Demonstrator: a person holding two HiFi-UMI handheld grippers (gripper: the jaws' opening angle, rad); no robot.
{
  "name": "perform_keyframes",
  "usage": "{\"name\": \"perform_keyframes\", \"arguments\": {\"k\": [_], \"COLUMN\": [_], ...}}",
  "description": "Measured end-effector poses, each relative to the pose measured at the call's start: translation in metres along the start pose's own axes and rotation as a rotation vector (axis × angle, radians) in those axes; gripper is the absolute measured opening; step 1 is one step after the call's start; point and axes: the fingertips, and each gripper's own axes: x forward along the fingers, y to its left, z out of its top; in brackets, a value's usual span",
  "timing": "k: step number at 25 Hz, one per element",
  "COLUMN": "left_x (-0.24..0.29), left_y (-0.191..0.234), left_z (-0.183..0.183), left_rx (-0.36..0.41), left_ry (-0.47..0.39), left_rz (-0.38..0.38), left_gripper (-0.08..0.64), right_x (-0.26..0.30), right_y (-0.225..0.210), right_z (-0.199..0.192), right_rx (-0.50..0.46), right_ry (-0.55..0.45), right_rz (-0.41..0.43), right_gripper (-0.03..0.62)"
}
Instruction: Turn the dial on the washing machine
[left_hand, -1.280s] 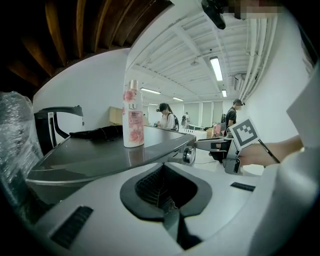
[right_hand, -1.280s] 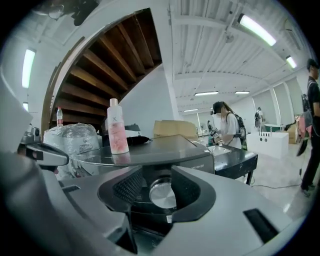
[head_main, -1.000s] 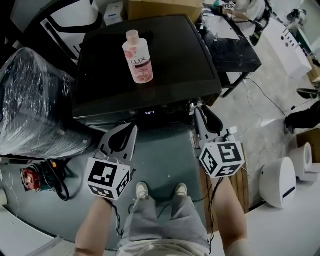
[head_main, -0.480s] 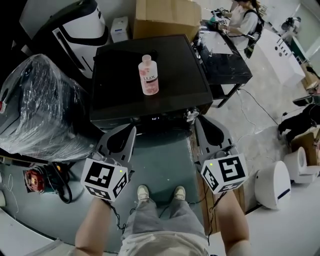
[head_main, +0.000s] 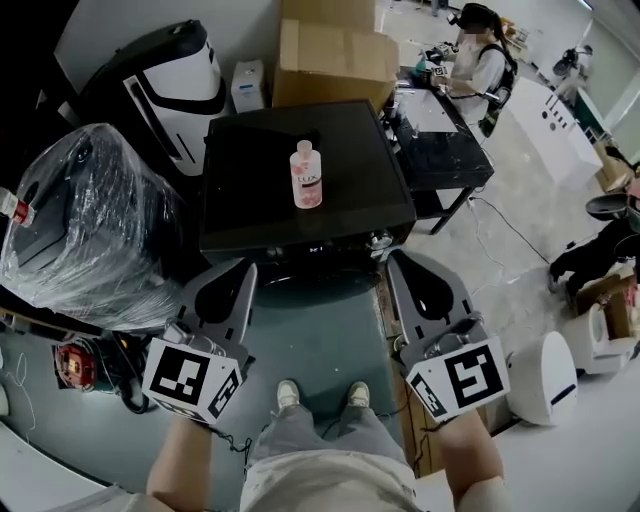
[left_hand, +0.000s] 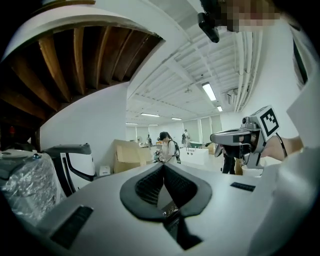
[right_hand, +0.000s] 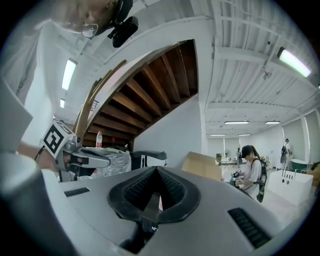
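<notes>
- Washing machine (head_main: 300, 200): it is seen from above in the middle of the head view, dark-topped, with its front edge turned toward the person.
- Plastic-wrapped bundle (head_main: 90, 220): it is set on the floor just beside the machine's left side.
- Cardboard box (head_main: 335, 50): it is stacked behind the machine, against the wall.
- Left gripper (head_main: 243, 268): it is held low before the machine's front left part, and its jaws are clenched together with nothing between them, as is shown in the left gripper view (left_hand: 162, 166).
- Right gripper (head_main: 393, 256): it is held before the front right corner, and its jaws are likewise pressed together on nothing (right_hand: 157, 169).
- Pink bottle (head_main: 306, 175): it is laid on the machine's top, well apart from both grippers.
- Dial (head_main: 378, 240): it is found on the machine's front edge near the right corner, just beside the right gripper's tips and not gripped by them.
</notes>
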Motion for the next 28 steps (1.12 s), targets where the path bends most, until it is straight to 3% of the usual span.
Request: {"name": "perform_keyframes", "arguments": {"k": [4, 8, 12, 20, 28], "left_x": [-0.021, -0.043, -0.058, -0.078, -0.083], "left_y": [-0.008, -0.014, -0.014, -0.014, -0.015], "left_z": [0.035, 0.069, 0.090, 0.094, 0.085], "left_rx": [0.017, 0.085, 0.134, 0.139, 0.124], "left_ry": [-0.072, -0.132, -0.174, -0.165, -0.136], "left_rz": [-0.007, 0.000, -0.003, -0.008, -0.019], "left_gripper": [0.020, 0.020, 0.020, 0.020, 0.020], "right_x": [-0.016, -0.030, -0.038, -0.054, -0.051], "right_y": [0.013, 0.025, 0.037, 0.053, 0.065], "right_z": [0.029, 0.055, 0.082, 0.107, 0.087], "right_rx": [0.008, 0.020, -0.026, -0.087, -0.026], "right_ry": [-0.042, -0.077, -0.100, -0.108, -0.085], "right_rz": [0.031, 0.045, 0.058, 0.075, 0.102], "right_gripper": [0.029, 0.029, 0.028, 0.028, 0.028]}}
